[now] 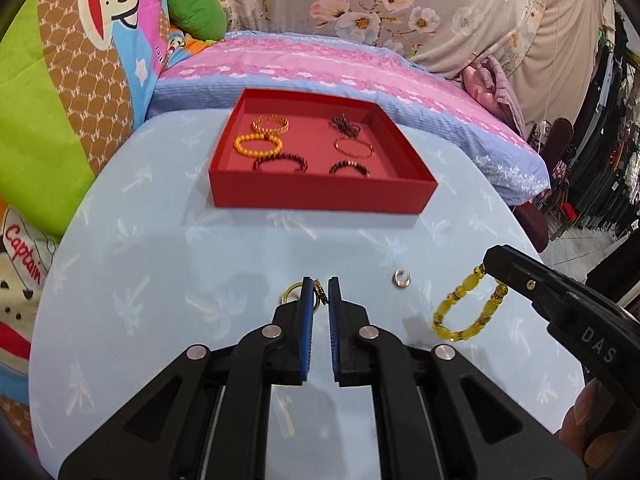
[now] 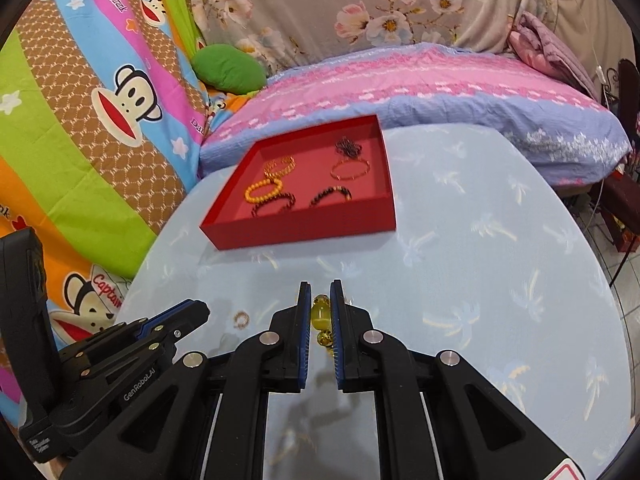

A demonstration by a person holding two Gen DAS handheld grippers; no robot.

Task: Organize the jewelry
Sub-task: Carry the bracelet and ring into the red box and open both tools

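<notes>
A red tray (image 1: 320, 198) (image 2: 300, 228) holding several bead bracelets sits at the far side of the light blue table. My left gripper (image 1: 321, 294) is shut on a small dark-and-gold ring (image 1: 319, 292); a gold ring (image 1: 292, 293) lies just left of its fingers. A silver ring (image 1: 401, 279) (image 2: 241, 319) lies on the table. My right gripper (image 2: 321, 300) (image 1: 494, 266) is shut on a yellow bead bracelet (image 1: 466, 312) (image 2: 320, 314), which hangs above the table at the right.
The round table (image 1: 160, 280) has a palm-print cloth. Behind it are a pink and blue mattress (image 1: 320, 68), a green cushion (image 1: 196, 10) and a cartoon monkey blanket (image 2: 100, 100). The floor drops off to the right of the table.
</notes>
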